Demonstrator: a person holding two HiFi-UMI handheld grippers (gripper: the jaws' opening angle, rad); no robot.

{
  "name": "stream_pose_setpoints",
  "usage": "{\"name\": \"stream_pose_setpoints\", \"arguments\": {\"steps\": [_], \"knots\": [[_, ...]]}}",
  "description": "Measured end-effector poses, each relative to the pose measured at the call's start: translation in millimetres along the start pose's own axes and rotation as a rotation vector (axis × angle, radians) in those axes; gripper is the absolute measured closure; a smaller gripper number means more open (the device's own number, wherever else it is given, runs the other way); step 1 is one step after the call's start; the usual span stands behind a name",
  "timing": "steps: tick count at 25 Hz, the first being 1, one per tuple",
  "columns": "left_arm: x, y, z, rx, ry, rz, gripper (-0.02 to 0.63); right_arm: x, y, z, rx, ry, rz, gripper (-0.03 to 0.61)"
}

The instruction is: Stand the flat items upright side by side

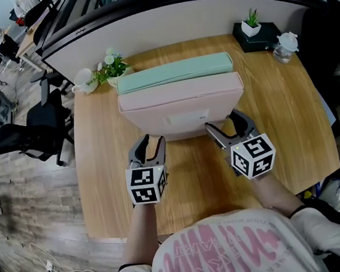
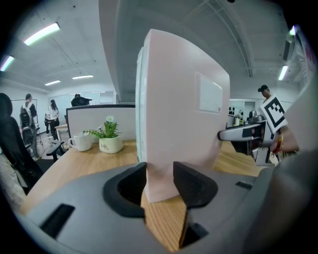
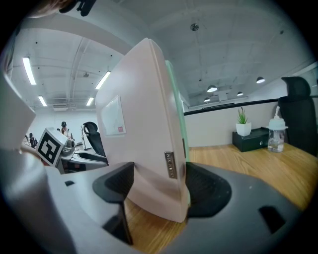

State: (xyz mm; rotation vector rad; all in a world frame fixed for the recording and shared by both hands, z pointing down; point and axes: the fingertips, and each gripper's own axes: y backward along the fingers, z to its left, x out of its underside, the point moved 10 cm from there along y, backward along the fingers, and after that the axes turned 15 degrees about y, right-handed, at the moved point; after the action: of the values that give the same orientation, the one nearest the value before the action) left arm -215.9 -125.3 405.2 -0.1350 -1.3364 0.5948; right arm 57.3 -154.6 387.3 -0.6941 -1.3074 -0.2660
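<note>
pink case (image 1: 181, 100) upright beside green case (image 1: 174, 73); left claw (image 1: 149, 140), right claw (image 1: 227, 121) clenched on it

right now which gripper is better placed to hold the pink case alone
Right, probably: the right gripper clamps the pink case at its thicker edge beside the green case; the left gripper pinches a thin corner.

A: Where do the two stand?
B: Upright on the surface (image 1: 279, 118), the far flat item (image 1: 174, 72) just behind the near flat item (image 1: 181, 103).
A: And the grippers?
B: The left gripper (image 1: 148, 142) is at the near flat item's lower left corner and the right gripper (image 1: 225, 122) at its lower right, each with a finger before and behind it.
A: Further back?
B: A potted plant (image 1: 111, 68) and mug (image 1: 83, 81) at the back left. At the back right, a box (image 1: 256, 37) bearing a small plant (image 1: 251, 22), with a bottle (image 1: 284, 47) beside it.
</note>
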Motion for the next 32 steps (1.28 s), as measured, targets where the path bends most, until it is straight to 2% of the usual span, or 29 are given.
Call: {"name": "stream_pose_setpoints", "arguments": {"steps": [22,32], "knots": [[-3,6,-3,-0.009,0.048,-0.020,0.442,4,5,-10,-0.007,-0.006,-0.016,0.247],[-4,10,-10,-0.003,0.040,-0.025,0.442,5,10,-13,-0.007,-0.014,-0.021,0.247]]}}
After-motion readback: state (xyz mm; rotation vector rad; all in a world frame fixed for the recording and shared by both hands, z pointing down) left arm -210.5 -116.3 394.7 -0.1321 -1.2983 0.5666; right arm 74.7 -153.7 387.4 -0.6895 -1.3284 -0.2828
